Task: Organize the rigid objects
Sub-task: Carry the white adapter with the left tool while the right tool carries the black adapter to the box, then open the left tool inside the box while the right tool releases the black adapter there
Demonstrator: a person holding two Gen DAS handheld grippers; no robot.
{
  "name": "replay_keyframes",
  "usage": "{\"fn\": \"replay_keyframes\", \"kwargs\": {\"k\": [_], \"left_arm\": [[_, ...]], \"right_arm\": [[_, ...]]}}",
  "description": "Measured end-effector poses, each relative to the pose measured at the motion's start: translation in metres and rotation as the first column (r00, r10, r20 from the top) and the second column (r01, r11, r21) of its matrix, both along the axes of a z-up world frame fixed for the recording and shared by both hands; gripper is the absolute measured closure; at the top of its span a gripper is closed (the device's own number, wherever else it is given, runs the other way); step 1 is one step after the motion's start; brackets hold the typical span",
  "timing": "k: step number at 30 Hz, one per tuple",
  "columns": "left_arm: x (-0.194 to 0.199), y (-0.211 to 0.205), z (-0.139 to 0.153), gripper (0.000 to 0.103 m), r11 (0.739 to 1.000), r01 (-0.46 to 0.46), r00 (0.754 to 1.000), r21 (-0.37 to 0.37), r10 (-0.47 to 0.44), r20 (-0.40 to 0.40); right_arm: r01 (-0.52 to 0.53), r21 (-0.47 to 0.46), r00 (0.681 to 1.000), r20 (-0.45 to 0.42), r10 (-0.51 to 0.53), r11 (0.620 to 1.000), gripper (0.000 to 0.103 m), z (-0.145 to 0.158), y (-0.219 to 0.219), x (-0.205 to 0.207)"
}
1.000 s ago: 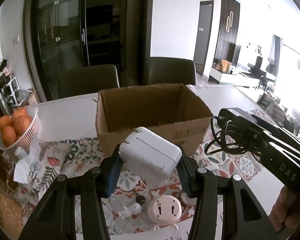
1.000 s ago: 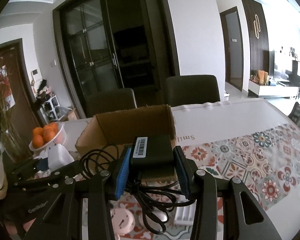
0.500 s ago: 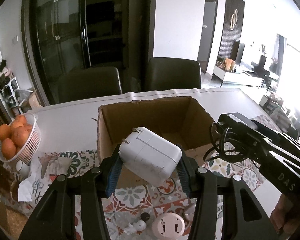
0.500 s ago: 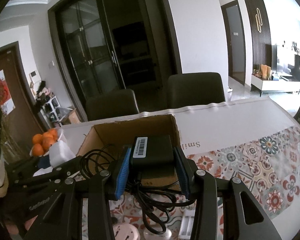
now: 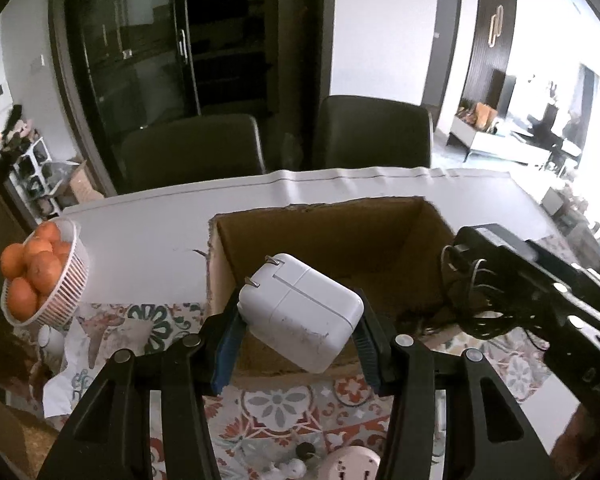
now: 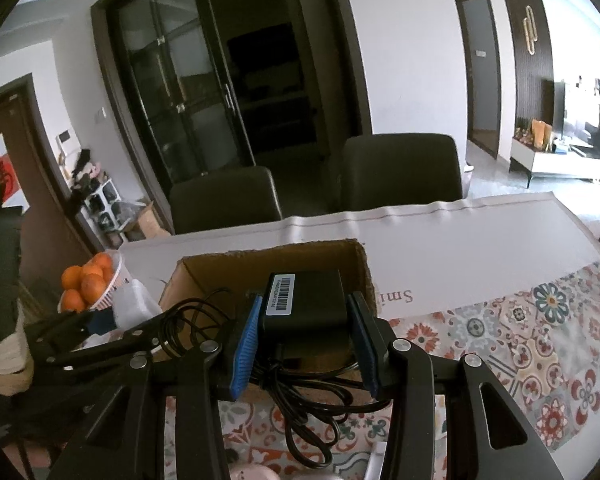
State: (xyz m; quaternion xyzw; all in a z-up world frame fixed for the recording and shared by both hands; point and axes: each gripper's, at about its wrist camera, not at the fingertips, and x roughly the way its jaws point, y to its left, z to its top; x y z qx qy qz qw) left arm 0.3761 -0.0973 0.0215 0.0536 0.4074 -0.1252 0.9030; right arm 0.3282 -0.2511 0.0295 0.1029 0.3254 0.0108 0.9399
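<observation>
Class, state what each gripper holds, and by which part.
Left gripper: white charger, clamped across its side faces. Right gripper: black power adapter, clamped across its body sides, cable hanging below.

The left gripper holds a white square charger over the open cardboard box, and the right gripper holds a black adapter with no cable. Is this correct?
One detail is wrong. In the right wrist view, the black adapter has a black cable hanging from it. The rest is correct.

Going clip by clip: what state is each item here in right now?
White charger: clamped in left gripper, tilted, prongs out.
Black adapter: clamped in right gripper, cable dangling.
Cardboard box: open-topped, upright on the table.
Basket: full of oranges.
</observation>
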Motion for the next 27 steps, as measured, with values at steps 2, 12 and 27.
{"fn": "replay_keyframes", "kwargs": {"k": [2,12,27], "left_arm": [[0.005,0.001,-0.005,0.053,1.000,-0.009,1.000,0.012,0.009,-0.009],[0.020,0.001,-0.012,0.053,0.999,-0.033,0.998,0.029,0.035,-0.045],[0.000,0.012,0.001,0.048,0.997,-0.077,0.997,-0.011,0.077,0.025]], "right_arm": [[-0.008,-0.001,1.000,-0.015,0.008,1.000,0.059,-0.001,0.001,0.005],[-0.026,0.033,0.996,-0.088,0.029,0.999,0.059,-0.013,0.000,0.024],[0.014,0.007,0.998,-0.055,-0.014,1.000,0.053,-0.003,-0.001,0.012]]}}
